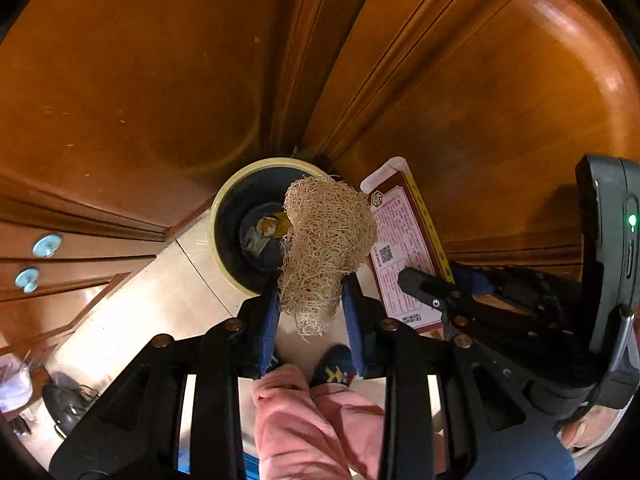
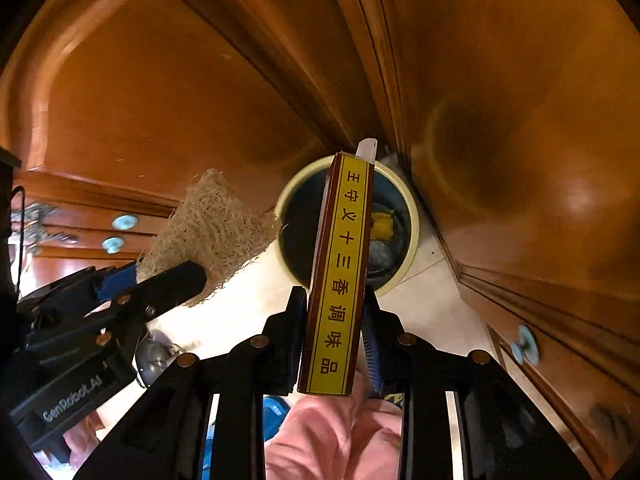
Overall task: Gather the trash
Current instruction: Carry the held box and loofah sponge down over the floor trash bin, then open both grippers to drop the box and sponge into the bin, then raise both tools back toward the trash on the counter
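Left wrist view: the left gripper point(image 1: 310, 308) points down, its fingers point(image 1: 269, 320) clamped on a fibrous loofah scrap point(image 1: 326, 240), held over a round bin point(image 1: 256, 224) on the floor, likely to drop it in.

Right wrist view: the right gripper point(image 2: 334, 344) pinches a seasoning box point(image 2: 340, 272) edge-on above the same bin, which already holds trash.

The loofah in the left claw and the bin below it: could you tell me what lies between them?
Nothing: in the left wrist view the loofah hangs over the bin mouth with only air between; some trash lies at the bottom.
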`<action>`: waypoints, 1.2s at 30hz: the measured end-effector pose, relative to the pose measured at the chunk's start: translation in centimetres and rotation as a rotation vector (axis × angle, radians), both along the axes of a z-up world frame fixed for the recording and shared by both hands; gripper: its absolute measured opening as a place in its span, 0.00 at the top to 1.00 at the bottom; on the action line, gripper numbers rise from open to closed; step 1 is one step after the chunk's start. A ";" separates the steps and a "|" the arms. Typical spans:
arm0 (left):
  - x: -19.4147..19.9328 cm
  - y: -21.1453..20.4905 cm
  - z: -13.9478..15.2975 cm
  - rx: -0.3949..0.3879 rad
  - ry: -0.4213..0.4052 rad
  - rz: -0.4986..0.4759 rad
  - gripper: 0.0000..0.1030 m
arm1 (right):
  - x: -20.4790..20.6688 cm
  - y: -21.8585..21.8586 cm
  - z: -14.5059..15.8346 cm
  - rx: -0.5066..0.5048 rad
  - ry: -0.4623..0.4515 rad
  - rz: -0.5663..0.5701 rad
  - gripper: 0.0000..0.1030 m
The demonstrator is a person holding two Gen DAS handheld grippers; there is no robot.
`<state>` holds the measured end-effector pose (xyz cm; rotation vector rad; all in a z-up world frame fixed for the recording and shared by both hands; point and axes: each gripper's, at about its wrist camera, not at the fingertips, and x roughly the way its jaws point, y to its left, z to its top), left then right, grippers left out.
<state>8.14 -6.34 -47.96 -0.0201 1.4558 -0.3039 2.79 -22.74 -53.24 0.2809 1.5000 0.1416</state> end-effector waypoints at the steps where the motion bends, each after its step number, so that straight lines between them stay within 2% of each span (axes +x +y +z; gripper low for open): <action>1: 0.2 -0.1 -0.5 0.004 0.002 -0.002 0.74 | 0.4 0.0 -0.9 -0.002 0.005 -0.003 0.75; 8: 1.7 0.4 -3.2 0.041 -0.002 -0.026 0.69 | 3.7 0.8 -4.6 -0.008 0.023 0.016 0.73; 13: 3.0 1.1 -4.0 0.049 0.006 -0.015 0.49 | 4.9 0.9 -6.0 0.022 0.040 0.007 0.68; 15: 3.0 1.6 -3.9 0.044 0.010 -0.016 0.30 | 5.3 0.9 -6.1 0.024 0.035 0.002 0.62; 18: 3.2 1.9 -3.8 0.056 0.005 -0.019 0.22 | 5.6 0.8 -6.1 0.016 0.024 -0.005 0.58; 30: 2.5 3.2 -1.7 0.082 -0.010 -0.013 0.21 | 5.4 1.5 -4.5 -0.005 0.014 0.001 0.58; 36: 1.6 3.8 1.0 0.084 -0.026 -0.014 0.21 | 4.7 2.1 -1.1 -0.006 0.003 0.006 0.58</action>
